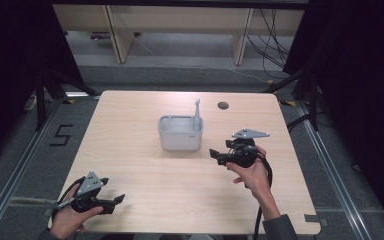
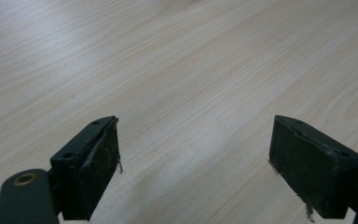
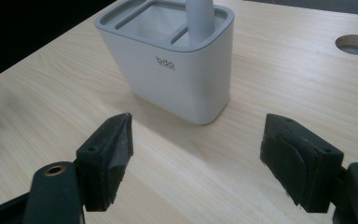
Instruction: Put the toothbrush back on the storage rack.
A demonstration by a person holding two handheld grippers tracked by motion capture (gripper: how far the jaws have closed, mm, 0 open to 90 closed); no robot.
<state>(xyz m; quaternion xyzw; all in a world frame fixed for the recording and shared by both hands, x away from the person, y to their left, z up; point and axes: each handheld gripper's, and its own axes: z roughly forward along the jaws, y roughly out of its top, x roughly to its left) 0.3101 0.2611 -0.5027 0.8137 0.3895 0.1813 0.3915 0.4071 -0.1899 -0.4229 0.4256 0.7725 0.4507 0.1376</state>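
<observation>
A white holder (image 1: 180, 132) with a grey divided rim stands mid-table. A grey utensil handle (image 1: 197, 114) sticks up from its right-hand slot. In the right gripper view the holder (image 3: 177, 74) is just ahead of the jaws, with the handle (image 3: 200, 21) rising out of the frame. My right gripper (image 1: 216, 156) hovers to the holder's right, open, pointing left at it, nothing between its fingers (image 3: 109, 156). My left gripper (image 1: 116, 202) rests near the front left edge of the table, open over bare wood, and its pads (image 2: 95, 163) are empty.
The wooden table (image 1: 130, 165) has a round cable hole (image 1: 223, 105) behind the holder, seen too in the right gripper view (image 3: 356, 44). Black cables trail from both grippers. Dark floor with rails surrounds the table, and wooden furniture legs stand beyond its far edge.
</observation>
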